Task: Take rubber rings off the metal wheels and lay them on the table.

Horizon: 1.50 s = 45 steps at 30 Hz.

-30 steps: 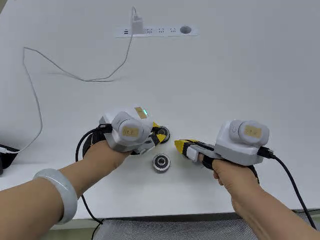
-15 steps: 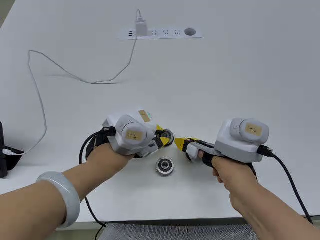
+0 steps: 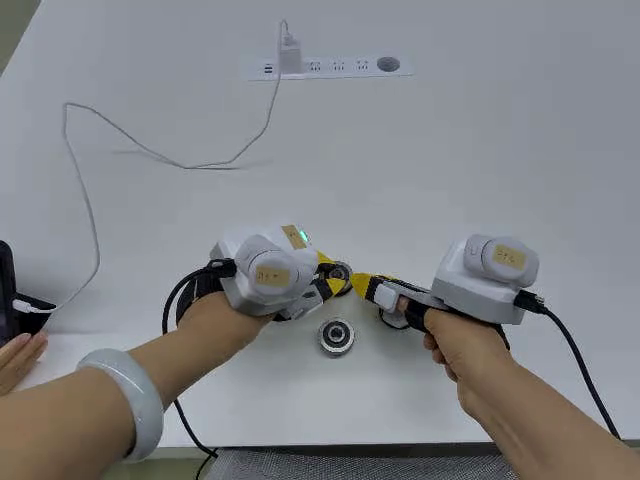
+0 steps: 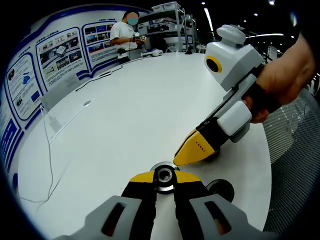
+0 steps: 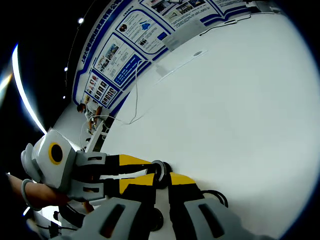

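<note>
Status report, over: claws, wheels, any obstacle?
Left claw shut on a wheel. Right claw at its rim, grip unclear. Second wheel loose on table.

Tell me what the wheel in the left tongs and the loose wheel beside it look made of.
Held wheel, in the left tongs: bright, glossy hub that reflects light, so likely metal; dull black outer band, probably rubber. Loose wheel: same look, shiny silver centre inside a matte black ring, likely metal and rubber too.

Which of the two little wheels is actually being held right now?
The farther wheel, pinched in the left gripper. The nearer wheel lies free on the table, touched by nothing.
</note>
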### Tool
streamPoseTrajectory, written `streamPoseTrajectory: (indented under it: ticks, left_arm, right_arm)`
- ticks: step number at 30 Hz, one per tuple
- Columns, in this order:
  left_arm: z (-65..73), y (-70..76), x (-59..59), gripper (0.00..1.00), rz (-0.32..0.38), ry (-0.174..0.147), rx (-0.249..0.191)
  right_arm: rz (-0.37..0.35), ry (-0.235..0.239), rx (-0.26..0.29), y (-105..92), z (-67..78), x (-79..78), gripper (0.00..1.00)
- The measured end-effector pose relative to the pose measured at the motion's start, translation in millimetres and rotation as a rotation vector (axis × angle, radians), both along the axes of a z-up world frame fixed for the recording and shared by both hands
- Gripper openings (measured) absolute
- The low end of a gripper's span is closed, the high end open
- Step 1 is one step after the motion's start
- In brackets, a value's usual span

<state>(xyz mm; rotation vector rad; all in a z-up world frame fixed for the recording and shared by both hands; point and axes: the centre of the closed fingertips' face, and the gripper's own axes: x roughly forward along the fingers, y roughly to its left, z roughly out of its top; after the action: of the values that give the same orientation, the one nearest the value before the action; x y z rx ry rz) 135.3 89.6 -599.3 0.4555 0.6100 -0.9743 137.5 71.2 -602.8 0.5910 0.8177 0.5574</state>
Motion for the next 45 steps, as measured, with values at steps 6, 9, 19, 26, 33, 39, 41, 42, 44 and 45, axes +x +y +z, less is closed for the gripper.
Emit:
streamPoseTrajectory:
  ticks: [6,9,19,26,33,39,41,42,44,45]
  left_arm:
    - [-0.4,0.5,0.1,0.13,0.0,0.0,-0.002]
    - [-0.3,0.3,-0.1,0.13,0.001,0.001,-0.003]
    - [-0.6,0.3,-0.6,0.13,-0.001,0.0,-0.003]
    - [-0.9,0.0,-0.7,0.13,0.0,0.0,-0.003]
    - [-1.8,-0.3,-0.9,0.12,0.0,0.004,-0.003]
    - [-1.7,-0.3,-1.4,0.12,0.001,0.003,-0.005]
    - [-2.0,-0.1,-1.3,0.12,0.0,0.002,-0.004]
    - [-2.1,0.0,-1.3,0.12,0.001,0.004,-0.005]
    - [-2.1,0.0,-1.4,0.12,0.0,0.003,-0.005]
    - [-2.1,0.0,-1.4,0.12,0.001,0.003,-0.005]
  right_arm:
    - [-0.013,0.019,0.021,2.3,-2.7,2.5,0.12]
    - [-0.021,0.031,0.036,3.3,-5.5,3.8,0.12]
    - [-0.035,0.062,0.071,6.1,-8.8,4.1,0.14]
    - [-0.055,0.079,0.102,6.0,-12.6,6.9,0.15]
    - [-0.059,0.089,0.123,9.8,-12.6,5.3,0.18]
    - [-0.045,0.082,0.121,10.6,-10.4,3.2,0.17]
    - [-0.039,0.08,0.119,10.3,-9.7,2.1,0.17]
    - [-0.038,0.078,0.117,10.0,-9.5,2.1,0.17]
    - [-0.036,0.076,0.115,9.5,-9.6,2.0,0.17]
    - [-0.036,0.073,0.112,9.4,-9.8,2.0,0.17]
